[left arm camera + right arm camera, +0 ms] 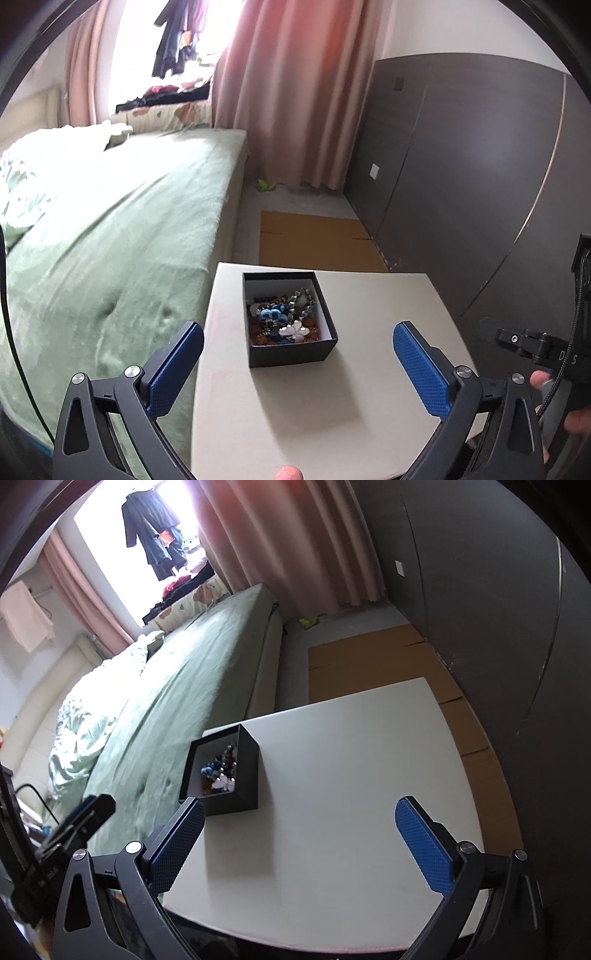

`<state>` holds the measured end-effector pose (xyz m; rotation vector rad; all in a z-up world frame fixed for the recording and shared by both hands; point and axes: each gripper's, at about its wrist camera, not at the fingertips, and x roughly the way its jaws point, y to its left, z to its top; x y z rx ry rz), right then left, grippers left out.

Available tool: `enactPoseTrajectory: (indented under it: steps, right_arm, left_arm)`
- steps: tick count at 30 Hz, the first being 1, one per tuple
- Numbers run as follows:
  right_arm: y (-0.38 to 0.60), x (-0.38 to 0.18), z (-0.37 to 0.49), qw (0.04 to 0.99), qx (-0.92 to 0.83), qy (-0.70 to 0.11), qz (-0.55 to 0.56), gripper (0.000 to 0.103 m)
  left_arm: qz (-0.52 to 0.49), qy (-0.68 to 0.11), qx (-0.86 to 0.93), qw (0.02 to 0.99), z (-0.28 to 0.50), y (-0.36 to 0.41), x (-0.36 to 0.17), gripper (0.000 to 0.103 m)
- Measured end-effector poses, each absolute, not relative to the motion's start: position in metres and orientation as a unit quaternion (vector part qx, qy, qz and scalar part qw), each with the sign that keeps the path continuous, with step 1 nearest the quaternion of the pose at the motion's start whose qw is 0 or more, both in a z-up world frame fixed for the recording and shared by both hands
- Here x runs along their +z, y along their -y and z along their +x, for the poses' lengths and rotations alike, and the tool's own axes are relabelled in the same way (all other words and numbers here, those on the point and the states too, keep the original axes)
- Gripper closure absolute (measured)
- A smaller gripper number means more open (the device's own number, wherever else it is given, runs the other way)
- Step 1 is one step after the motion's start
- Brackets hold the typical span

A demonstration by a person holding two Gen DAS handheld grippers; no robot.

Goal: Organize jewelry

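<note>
Both tools, left (297,363) and right (299,843), wide open and empty above the counter (369,406), near the black box (291,352) of perhaps beaded jewelry (282,317).

Jewelry (282,319) lies in a box (291,354) on the table (369,406), bed (110,240) to its left.

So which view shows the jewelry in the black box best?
The left wrist view: it looks down into the black box, so the jewelry shows clearly. The right wrist view sees the box from the side, with the jewelry small and partly hidden.
</note>
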<state>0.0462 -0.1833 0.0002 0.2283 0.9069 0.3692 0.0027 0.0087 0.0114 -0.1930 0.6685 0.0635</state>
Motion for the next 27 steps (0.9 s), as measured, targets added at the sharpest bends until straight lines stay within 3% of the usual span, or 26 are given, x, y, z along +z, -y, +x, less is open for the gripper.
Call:
enactPoseTrajectory:
  steps: [27]
  right_arm:
    - [0.186, 0.006, 0.035, 0.887, 0.155, -0.429, 0.071, 0.0]
  left_arm:
    - [-0.087, -0.322, 0.033, 0.942, -0.005, -0.01, 0.015, 0.001]
